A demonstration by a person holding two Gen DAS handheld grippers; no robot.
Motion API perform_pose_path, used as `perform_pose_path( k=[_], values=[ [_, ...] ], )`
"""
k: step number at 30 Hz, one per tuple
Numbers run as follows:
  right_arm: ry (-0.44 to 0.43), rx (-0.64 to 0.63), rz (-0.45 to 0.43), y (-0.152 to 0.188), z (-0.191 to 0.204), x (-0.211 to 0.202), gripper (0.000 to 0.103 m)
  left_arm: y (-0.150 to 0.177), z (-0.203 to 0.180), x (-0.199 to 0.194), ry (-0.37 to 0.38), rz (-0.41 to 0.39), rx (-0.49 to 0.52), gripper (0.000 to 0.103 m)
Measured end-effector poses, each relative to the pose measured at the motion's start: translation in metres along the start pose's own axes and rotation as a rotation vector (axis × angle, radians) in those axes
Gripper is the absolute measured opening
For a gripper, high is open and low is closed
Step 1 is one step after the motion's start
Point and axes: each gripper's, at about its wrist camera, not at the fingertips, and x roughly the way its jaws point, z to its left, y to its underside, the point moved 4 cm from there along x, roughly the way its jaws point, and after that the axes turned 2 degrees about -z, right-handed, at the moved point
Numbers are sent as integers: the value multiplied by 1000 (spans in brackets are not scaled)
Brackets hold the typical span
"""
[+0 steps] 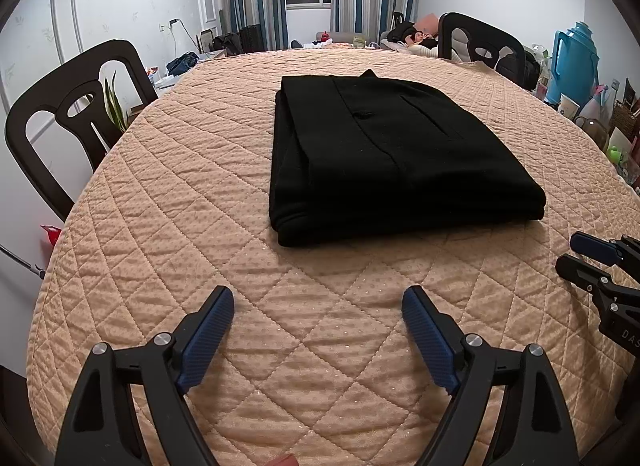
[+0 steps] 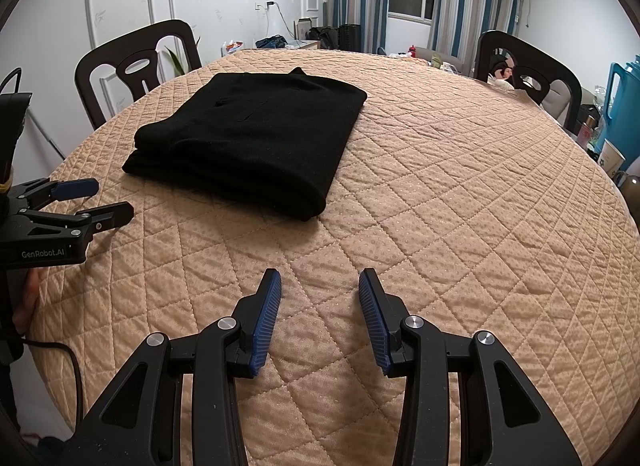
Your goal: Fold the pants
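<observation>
Black pants [image 1: 384, 153] lie folded into a compact rectangular stack on the tan quilted table cover [image 1: 200, 185]; in the right wrist view the pants [image 2: 256, 137] lie ahead to the left. My left gripper [image 1: 318, 298] is open and empty, held above the cover in front of the stack. My right gripper [image 2: 320, 282] is open and empty, to the right of the stack and nearer than it. The right gripper shows at the left wrist view's right edge [image 1: 576, 252]. The left gripper shows at the right wrist view's left edge [image 2: 112, 197].
Dark chairs stand at the table's left [image 1: 76, 105] and far right [image 1: 480, 41]. A blue thermos [image 1: 572, 61], cups and clutter sit at the right. A person lies on a sofa [image 1: 420, 39] behind the table. The table cover also shows in the right wrist view [image 2: 460, 185].
</observation>
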Motion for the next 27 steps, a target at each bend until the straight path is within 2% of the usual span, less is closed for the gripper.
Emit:
perform_pose_path(
  k=[27],
  values=[
    [0, 0, 0, 0, 0, 0, 42, 0, 1, 0, -6, 5, -5, 90]
  ],
)
